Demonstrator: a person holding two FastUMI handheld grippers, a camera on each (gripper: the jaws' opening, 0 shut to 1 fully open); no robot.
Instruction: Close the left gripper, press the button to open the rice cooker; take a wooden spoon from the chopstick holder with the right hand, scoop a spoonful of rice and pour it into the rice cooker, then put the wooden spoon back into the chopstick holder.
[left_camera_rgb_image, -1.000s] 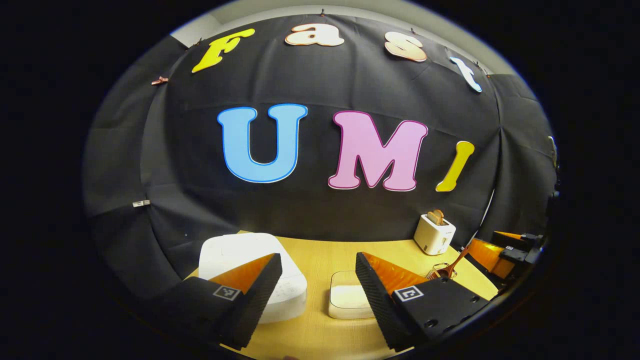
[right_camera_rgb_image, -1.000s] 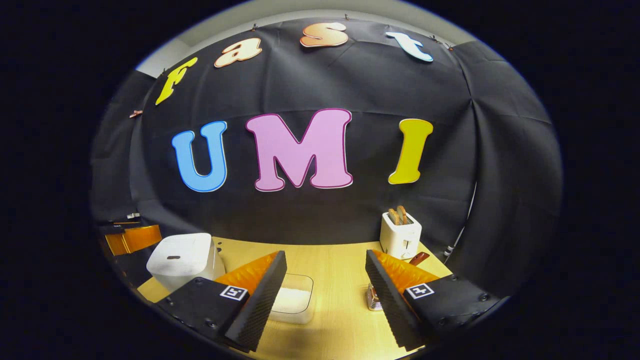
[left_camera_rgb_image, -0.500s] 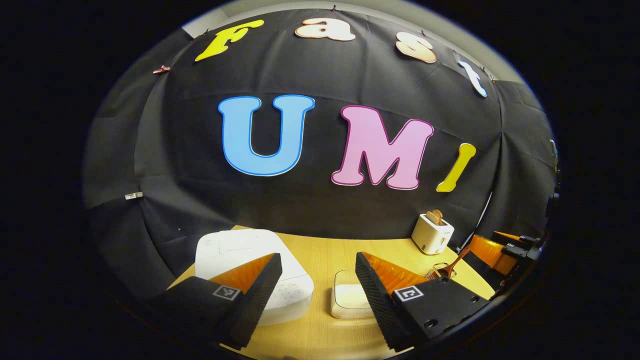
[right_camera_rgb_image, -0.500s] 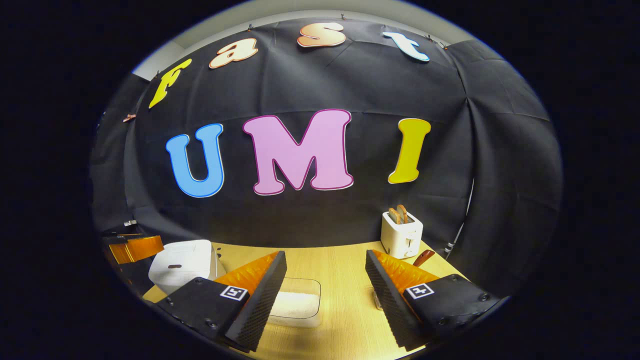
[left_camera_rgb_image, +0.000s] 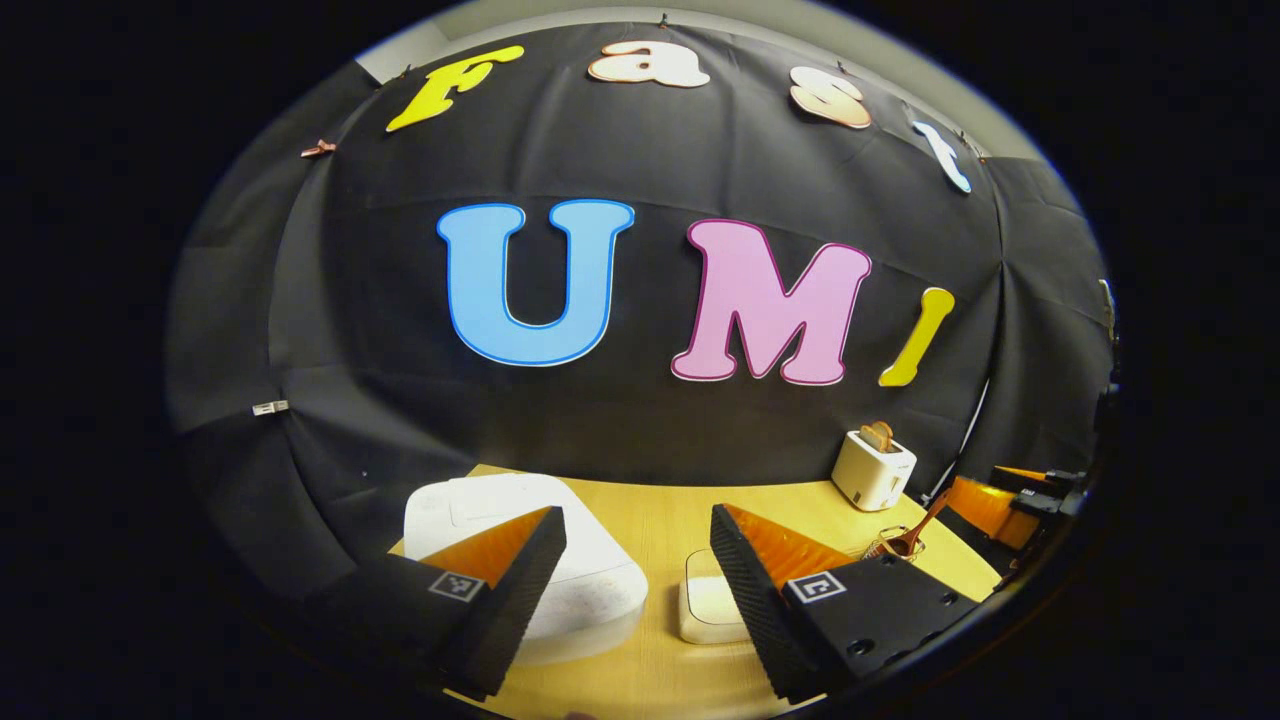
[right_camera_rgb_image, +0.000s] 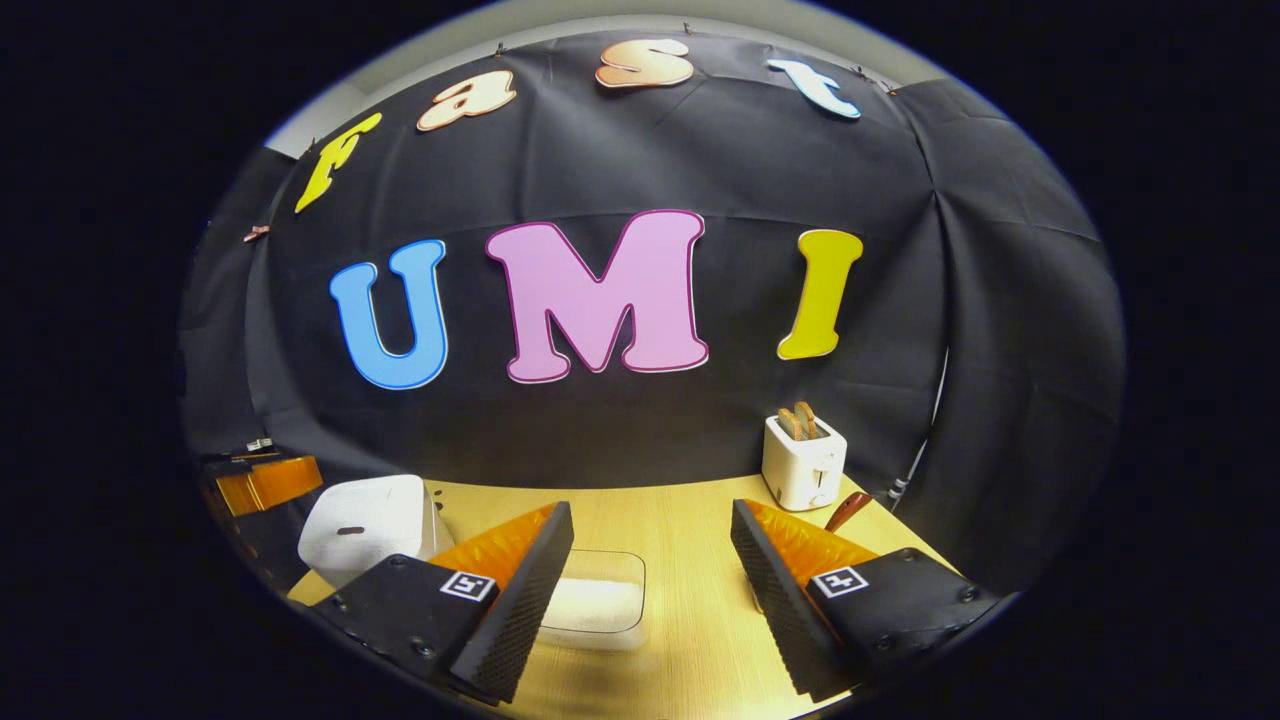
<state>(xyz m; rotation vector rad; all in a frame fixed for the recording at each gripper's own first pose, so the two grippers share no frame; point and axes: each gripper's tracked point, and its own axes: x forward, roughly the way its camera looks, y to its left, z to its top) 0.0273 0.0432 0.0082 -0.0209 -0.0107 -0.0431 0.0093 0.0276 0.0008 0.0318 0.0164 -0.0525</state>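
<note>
Left gripper (left_camera_rgb_image: 637, 570) hangs above the wooden table (left_camera_rgb_image: 640, 500) with its fingers spread wide and nothing between them. In the left gripper view, the rice cooker (left_camera_rgb_image: 580, 590) sits below and behind the left finger; it is white, smooth and rounded at the corners, with its lid down. To its right, a rounded tray of rice (left_camera_rgb_image: 705, 605) lies just beside the right finger. Farther right, the wire chopstick holder (left_camera_rgb_image: 890, 548) carries the wooden spoon (left_camera_rgb_image: 915, 530), which leans to the right. A white toaster (left_camera_rgb_image: 873, 470) stands behind it near the wall.

Right gripper (right_camera_rgb_image: 652, 570) is also spread wide and empty. In the right gripper view, the rice cooker (right_camera_rgb_image: 365, 522) lies at far left, the tray of rice (right_camera_rgb_image: 595, 603) between the fingers, and the spoon tip (right_camera_rgb_image: 845, 511) just above the right finger.
</note>
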